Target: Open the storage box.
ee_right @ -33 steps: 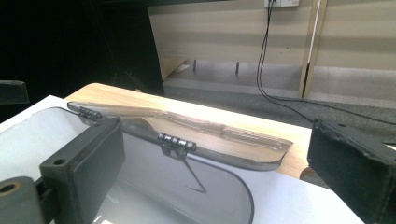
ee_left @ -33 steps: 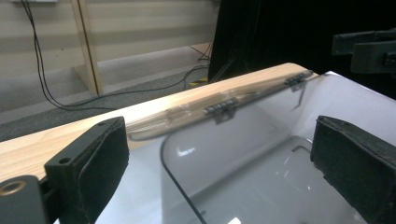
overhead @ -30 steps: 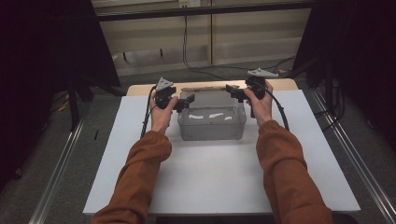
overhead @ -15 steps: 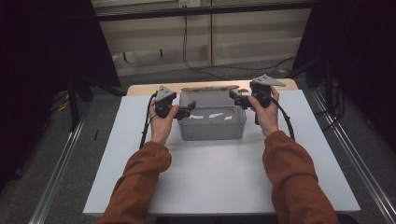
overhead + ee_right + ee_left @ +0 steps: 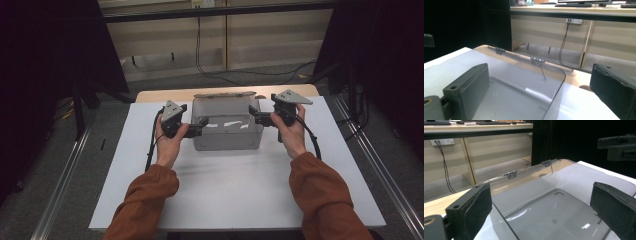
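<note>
The white table (image 5: 235, 190) carried one thing — a clear plastic box (image 5: 227, 132) with a hinged lid, set toward the far edge and roughly midway between the person's two hands. The lid stood swung back behind the box, its two small hinges (image 5: 510, 174) showing along the rear rim, and the inside looked bare apart from reflections.

A second before, both grippers had hung higher and closer to the box's top corners; half a second before, they were already lower. By this moment they had settled down to the level of the side walls, one at each end. The box itself seemed not to have shifted on the table in that time.

The left gripper (image 5: 200, 125) sat at the box's left wall and the right gripper (image 5: 255, 117) at its right wall. In both gripper views the fingers (image 5: 471, 213) were spread wide, one to each side of the box's near corner, and the pads (image 5: 469, 92) pressed on nothing — released, with no grip taken.

That drop from above the rim to beside the walls read as lining up for a two-handed hold, so the likely step in hand was pinching each end wall before lifting or moving the box. Thin, slick plastic walls might slip or flex under the pads.
</note>
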